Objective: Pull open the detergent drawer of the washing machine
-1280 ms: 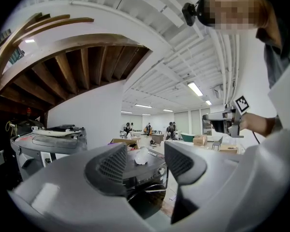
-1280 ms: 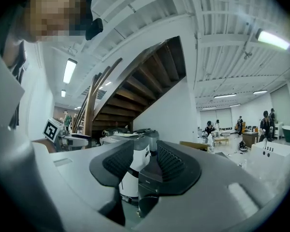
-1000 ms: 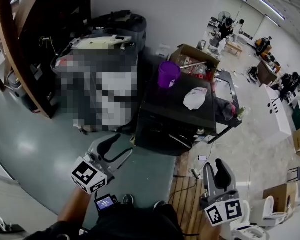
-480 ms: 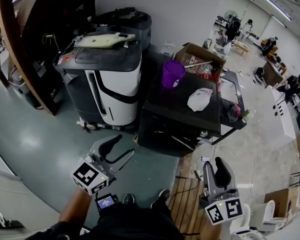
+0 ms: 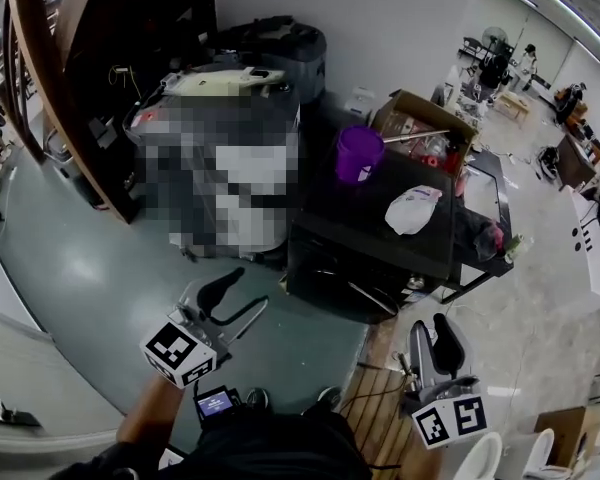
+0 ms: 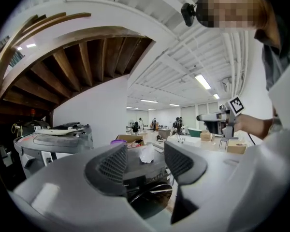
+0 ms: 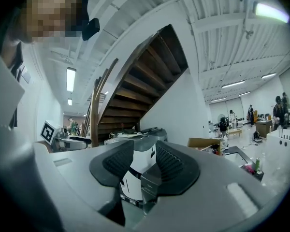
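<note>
A grey and white machine stands on the floor at the far left, with a mosaic patch over most of it in the head view. It also shows in the left gripper view and between the right jaws. No detergent drawer can be made out on it. My left gripper hovers low in front of it, well short, its jaws apart and empty. My right gripper is held at the lower right, also far off. A narrow gap shows between its pads, with nothing in it.
A black cabinet beside the machine carries a purple cup and a white bag. A cardboard box sits behind it. A wooden stair beam curves along the left. People work at the far end of the hall.
The head view has swung a little to the left, so the machine and the cabinet sit further right and lower. Both grippers have drifted slightly and their jaw gaps are unchanged.
</note>
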`<move>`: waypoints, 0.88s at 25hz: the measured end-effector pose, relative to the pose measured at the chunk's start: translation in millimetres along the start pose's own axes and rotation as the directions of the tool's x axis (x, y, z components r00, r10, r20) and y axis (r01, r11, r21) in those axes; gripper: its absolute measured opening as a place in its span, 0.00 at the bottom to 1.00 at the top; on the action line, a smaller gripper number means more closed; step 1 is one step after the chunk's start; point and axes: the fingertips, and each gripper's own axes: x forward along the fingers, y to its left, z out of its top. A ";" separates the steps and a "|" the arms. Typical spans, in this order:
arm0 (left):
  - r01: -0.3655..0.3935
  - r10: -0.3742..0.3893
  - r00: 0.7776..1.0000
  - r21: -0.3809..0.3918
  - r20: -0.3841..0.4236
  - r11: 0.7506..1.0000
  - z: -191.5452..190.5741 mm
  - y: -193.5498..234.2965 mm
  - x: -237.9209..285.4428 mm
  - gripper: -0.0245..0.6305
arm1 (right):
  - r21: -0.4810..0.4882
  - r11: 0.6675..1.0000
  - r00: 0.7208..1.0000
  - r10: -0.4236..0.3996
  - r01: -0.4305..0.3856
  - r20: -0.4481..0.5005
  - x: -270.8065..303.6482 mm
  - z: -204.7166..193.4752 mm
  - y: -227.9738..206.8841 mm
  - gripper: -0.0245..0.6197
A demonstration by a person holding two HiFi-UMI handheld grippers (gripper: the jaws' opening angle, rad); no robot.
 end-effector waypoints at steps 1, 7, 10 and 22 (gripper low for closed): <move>-0.015 0.015 1.000 0.003 -0.003 1.000 1.9 -1.2 5.0 0.43 | 0.002 1.000 1.000 0.012 -0.012 0.001 3.2 0.4 -7.4 0.26; -0.076 0.077 0.997 0.003 -0.014 0.997 8.8 -19.0 39.6 0.43 | 0.018 0.996 0.996 0.082 -0.083 0.016 18.3 6.8 -53.8 0.26; -0.110 0.110 0.994 0.009 -0.020 0.994 11.3 -26.6 54.8 0.43 | 0.025 0.993 0.994 0.111 -0.112 0.020 24.7 6.5 -77.2 0.26; -0.213 0.214 0.976 0.013 -0.050 0.977 19.8 -43.7 93.6 0.43 | 0.056 0.977 0.978 0.206 -0.206 0.019 45.6 5.7 -141.4 0.26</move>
